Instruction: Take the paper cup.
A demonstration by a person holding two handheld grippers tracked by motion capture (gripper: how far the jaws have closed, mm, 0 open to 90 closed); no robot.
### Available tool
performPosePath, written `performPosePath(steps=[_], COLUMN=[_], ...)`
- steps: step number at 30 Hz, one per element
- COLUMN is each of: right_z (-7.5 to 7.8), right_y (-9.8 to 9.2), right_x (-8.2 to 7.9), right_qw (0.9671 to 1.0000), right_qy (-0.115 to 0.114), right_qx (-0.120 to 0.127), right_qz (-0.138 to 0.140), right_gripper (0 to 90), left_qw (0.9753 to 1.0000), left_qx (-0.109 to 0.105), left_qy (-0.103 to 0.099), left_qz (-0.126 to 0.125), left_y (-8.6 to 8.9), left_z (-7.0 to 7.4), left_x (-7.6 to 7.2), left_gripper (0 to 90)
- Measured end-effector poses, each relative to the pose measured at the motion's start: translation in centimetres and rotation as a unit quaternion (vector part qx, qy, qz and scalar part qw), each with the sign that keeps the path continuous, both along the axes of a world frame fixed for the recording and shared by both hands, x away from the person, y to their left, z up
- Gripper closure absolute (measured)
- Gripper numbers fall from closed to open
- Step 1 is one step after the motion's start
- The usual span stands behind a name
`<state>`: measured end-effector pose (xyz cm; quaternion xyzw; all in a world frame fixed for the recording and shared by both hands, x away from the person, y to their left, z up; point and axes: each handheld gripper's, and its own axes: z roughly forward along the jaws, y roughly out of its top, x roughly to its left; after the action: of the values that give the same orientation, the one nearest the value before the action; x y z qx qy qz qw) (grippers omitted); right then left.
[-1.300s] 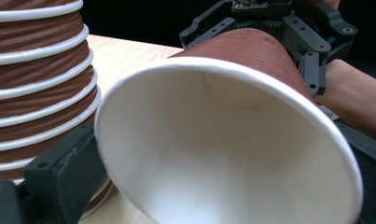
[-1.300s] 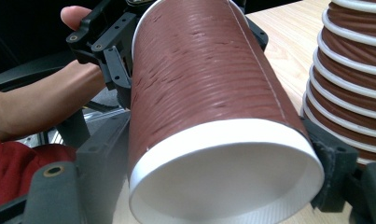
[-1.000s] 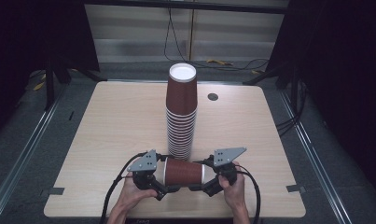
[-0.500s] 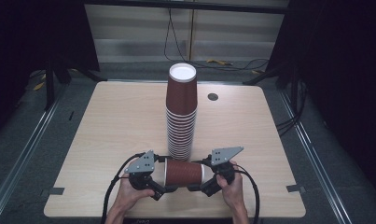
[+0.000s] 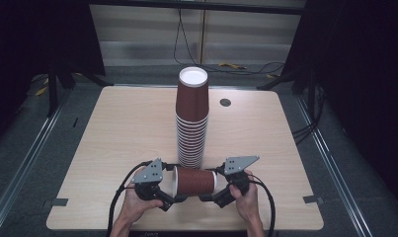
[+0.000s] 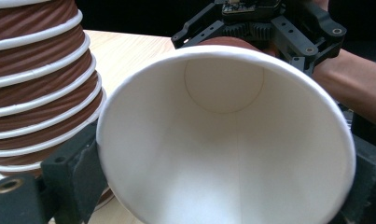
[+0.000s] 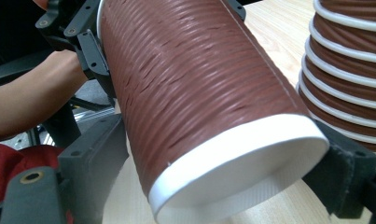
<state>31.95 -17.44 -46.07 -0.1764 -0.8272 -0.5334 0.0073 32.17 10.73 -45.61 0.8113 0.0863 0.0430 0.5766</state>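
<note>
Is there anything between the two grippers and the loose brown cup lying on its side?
Nothing visible. The loose cup lies sideways between both: the left gripper holds its open rim end, the right gripper its base end. The tall cup stack stands just behind it.

paper cup [image 5: 195, 181]: ribbed brown outside, smooth matt white inside | cup stack [image 5: 191, 118]: same ribbed paper | table [image 5: 122, 128]: pale matt wood-grain | jaws: matt black plastic

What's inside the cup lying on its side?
Nothing: the sideways cup looks empty, plain white down to its round bottom, in the left gripper view. The lowest part of its inside is cut off from sight.
</note>
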Motion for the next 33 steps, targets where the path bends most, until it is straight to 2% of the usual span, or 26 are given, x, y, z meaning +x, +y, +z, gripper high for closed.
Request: performPosePath(steps=[8, 16, 27, 33], right_z=[-0.2, -0.1, -0.3, -0.6], right_y=[0.2, 0.1, -0.7, -1.5], right_x=[-0.1, -0.4, -0.7, -1.0], right_qw=[1.0, 0.9998, 0.9991, 0.9969], right_qy=[-0.003, -0.011, -0.016, -0.03], right_qx=[0.003, 0.005, 0.01, 0.012], right_qz=[-0.005, -0.014, -0.038, -0.072], right_gripper=[13.1, 13.1, 13.2, 13.2], left_qw=[0.9999, 0.9999, 0.9997, 0.9992], left_qx=[0.01, 0.004, 0.009, 0.012], left_qy=[0.0, 0.009, 0.015, 0.022], left_qz=[0.006, 0.006, 0.02, 0.032], left_y=[0.2, 0.5, 1.3, 2.3], left_z=[0.1, 0.1, 0.2, 0.2], left_x=[-0.1, 0.0, 0.1, 0.3], left_gripper=[7.7, 7.7, 7.8, 7.8])
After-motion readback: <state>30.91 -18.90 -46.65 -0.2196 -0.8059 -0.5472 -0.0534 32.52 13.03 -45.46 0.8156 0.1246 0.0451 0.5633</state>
